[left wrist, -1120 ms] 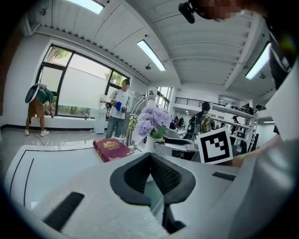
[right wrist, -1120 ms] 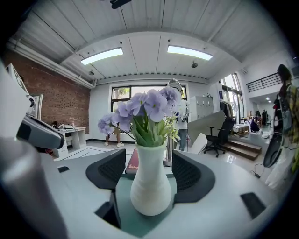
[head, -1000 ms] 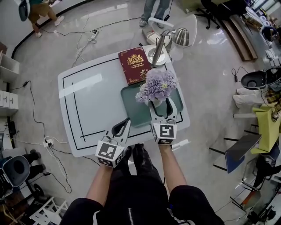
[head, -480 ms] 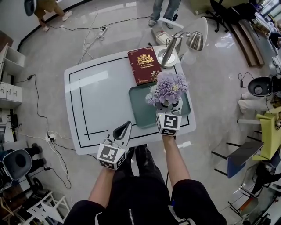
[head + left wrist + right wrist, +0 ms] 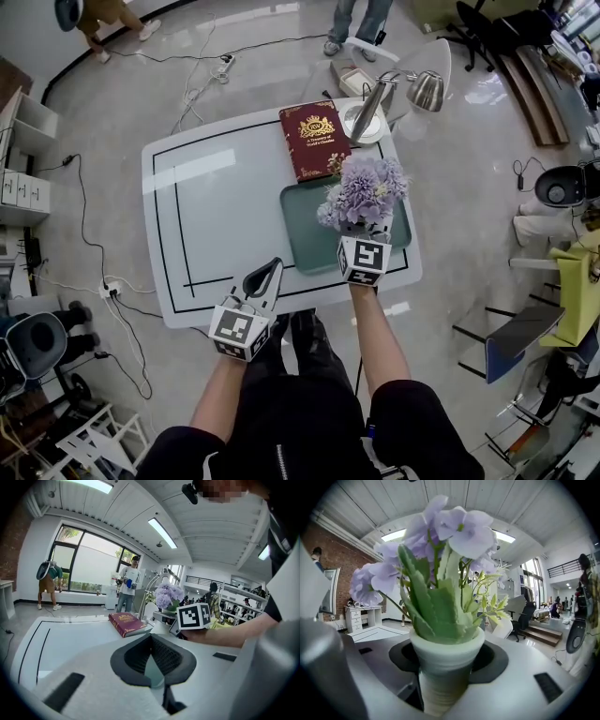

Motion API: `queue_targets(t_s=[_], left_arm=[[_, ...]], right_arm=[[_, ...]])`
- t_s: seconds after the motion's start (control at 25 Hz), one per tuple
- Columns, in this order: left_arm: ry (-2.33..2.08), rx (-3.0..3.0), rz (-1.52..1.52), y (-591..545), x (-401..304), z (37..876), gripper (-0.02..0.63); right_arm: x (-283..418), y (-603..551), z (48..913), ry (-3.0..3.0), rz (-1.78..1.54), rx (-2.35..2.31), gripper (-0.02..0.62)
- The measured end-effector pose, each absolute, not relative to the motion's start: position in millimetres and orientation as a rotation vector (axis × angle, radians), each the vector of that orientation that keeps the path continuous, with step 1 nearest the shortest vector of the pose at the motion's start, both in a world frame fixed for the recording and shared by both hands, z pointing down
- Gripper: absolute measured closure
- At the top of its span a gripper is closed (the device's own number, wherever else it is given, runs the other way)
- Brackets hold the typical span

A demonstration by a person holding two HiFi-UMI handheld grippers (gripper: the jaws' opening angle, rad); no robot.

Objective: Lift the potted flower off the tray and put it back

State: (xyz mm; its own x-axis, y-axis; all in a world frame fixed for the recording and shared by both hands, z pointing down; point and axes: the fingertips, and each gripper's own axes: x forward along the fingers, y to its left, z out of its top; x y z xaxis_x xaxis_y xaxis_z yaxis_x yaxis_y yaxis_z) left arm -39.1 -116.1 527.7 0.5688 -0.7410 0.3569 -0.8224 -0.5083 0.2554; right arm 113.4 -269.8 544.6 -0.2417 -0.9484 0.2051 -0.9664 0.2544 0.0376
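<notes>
The potted flower (image 5: 363,187), lilac blooms in a pale ribbed pot (image 5: 445,654), stands on the grey-green tray (image 5: 302,234) at the table's right side. My right gripper (image 5: 362,229) reaches in from the near edge. Its jaws are closing with the pot between them, and in the right gripper view a dark slit still shows at the pot's left flank. The blooms hide the fingertips in the head view. My left gripper (image 5: 272,268) hovers over the table's near edge, left of the tray, jaws shut with nothing in them (image 5: 151,637).
A red book (image 5: 314,139) lies behind the tray, also visible in the left gripper view (image 5: 126,621). A silver desk lamp (image 5: 375,98) stands at the white table's (image 5: 216,216) far right corner. People stand on the floor beyond, and cables trail to the left.
My right gripper has pushed forward over the tray until its jaws enclose the pot under the blooms. The left gripper has barely shifted.
</notes>
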Motion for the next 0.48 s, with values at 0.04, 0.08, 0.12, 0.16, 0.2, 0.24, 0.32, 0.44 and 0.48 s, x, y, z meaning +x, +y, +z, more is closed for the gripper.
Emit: queue_targets(t_s=[0.04, 0.08, 0.12, 0.16, 0.2, 0.24, 0.32, 0.44, 0.48], left_arm=[[-1.265, 2.409, 0.282, -116.7, -38.8, 528.3, 0.600], [-1.265, 2.407, 0.280, -117.1, -38.3, 528.9, 0.600], [-1.265, 2.405, 0.278, -117.4, -37.9, 529.2, 0.600], [-1.264, 2.403, 0.276, -117.6, -37.4, 529.4, 0.600], [-1.263, 2.402, 0.274, -117.9, -36.7, 529.5, 0.600], [-1.262, 2.403, 0.272, -118.4, -35.6, 529.5, 0.600], [-1.259, 2.409, 0.266, -119.6, -33.0, 529.1, 0.600], [-1.257, 2.413, 0.260, -119.9, -31.4, 529.0, 0.600], [-1.258, 2.413, 0.259, -119.8, -31.7, 528.8, 0.600]], right_arm=[[113.8, -270.5, 545.1, -2.335, 0.141, 1.801, 0.353], [113.8, -270.9, 545.2, -2.338, 0.140, 1.795, 0.356], [113.5, -271.0, 544.9, -2.342, 0.140, 1.788, 0.357], [112.9, -270.6, 544.4, -2.346, 0.140, 1.782, 0.357], [112.4, -270.1, 544.1, -2.350, 0.138, 1.777, 0.357], [112.1, -269.7, 543.7, -2.354, 0.135, 1.774, 0.357], [112.3, -269.2, 543.2, -2.364, 0.125, 1.769, 0.357], [111.7, -267.5, 543.1, -2.374, 0.123, 1.754, 0.357], [111.1, -266.4, 543.2, -2.375, 0.125, 1.748, 0.357]])
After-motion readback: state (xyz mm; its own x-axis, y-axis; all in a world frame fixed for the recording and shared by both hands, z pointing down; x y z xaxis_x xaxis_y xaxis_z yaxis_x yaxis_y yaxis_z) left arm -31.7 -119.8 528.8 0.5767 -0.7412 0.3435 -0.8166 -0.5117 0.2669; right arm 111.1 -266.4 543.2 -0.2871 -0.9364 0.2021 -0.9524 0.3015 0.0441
